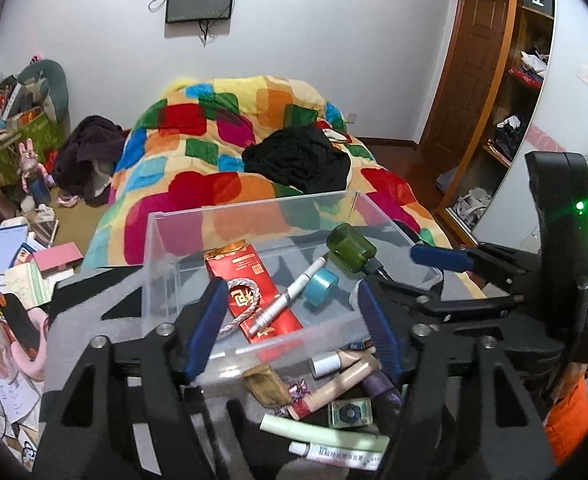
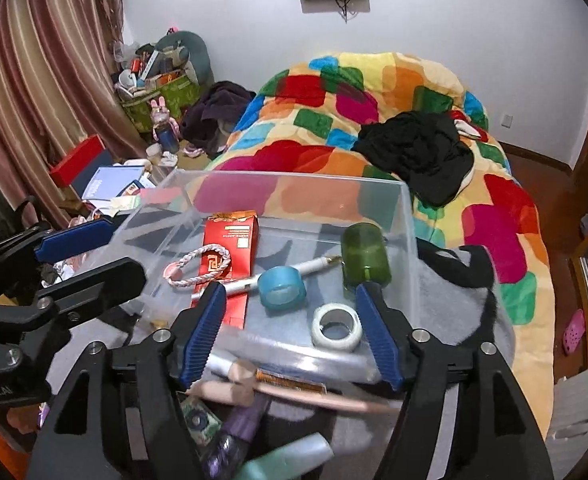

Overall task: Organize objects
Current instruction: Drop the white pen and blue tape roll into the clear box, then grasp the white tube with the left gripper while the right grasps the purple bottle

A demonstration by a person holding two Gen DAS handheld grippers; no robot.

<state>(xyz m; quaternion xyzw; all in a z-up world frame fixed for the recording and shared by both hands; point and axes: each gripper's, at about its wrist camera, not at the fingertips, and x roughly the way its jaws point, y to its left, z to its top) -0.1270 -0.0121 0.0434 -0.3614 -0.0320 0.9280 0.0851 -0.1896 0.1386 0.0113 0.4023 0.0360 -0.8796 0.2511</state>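
Bedside, white tape [image 2: 336,327] between fingers [image 2: 378,336] (untouched)

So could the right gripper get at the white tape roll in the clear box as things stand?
Probably yes. The right gripper is open and empty, and the white tape roll lies flat right between its fingers in the clear box, which has no lid. Nothing lies on the roll; the blue tape roll sits just beyond it.
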